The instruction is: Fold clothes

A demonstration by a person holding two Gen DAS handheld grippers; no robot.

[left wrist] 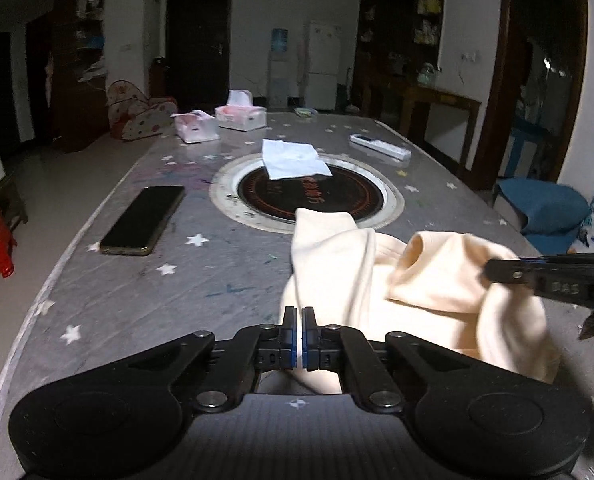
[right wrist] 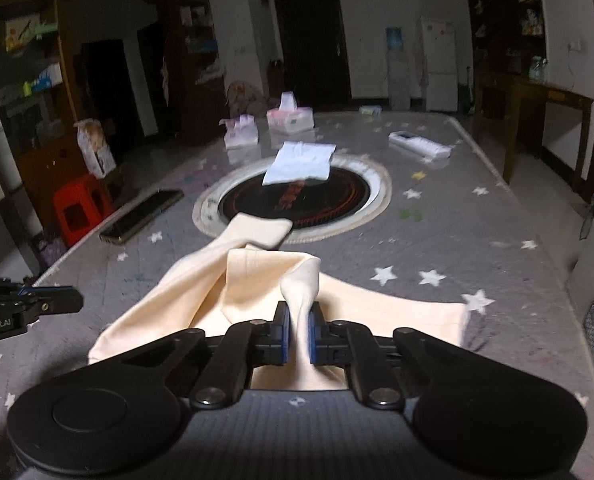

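Note:
A cream garment [left wrist: 437, 276] lies rumpled on the near part of the grey star-patterned table [left wrist: 137, 292], one sleeve or leg reaching toward the round hob. My right gripper [right wrist: 299, 320] is shut on a bunched fold of the cream garment [right wrist: 257, 276] and lifts it a little off the table. From the left wrist view, the right gripper [left wrist: 491, 271] comes in at the right with cloth draped over its tip. My left gripper [left wrist: 301, 320] is shut at the garment's left edge; I see no cloth held in it. The left gripper [right wrist: 77, 300] sits just left of the cloth.
A black phone [left wrist: 143, 220] lies on the table's left side. A round inset hob [left wrist: 309, 196] has a folded white cloth [left wrist: 293, 158] on its far rim. Tissue boxes [left wrist: 241, 116] and a white remote [left wrist: 379, 146] are farther back. A red stool [right wrist: 81, 208] stands left of the table.

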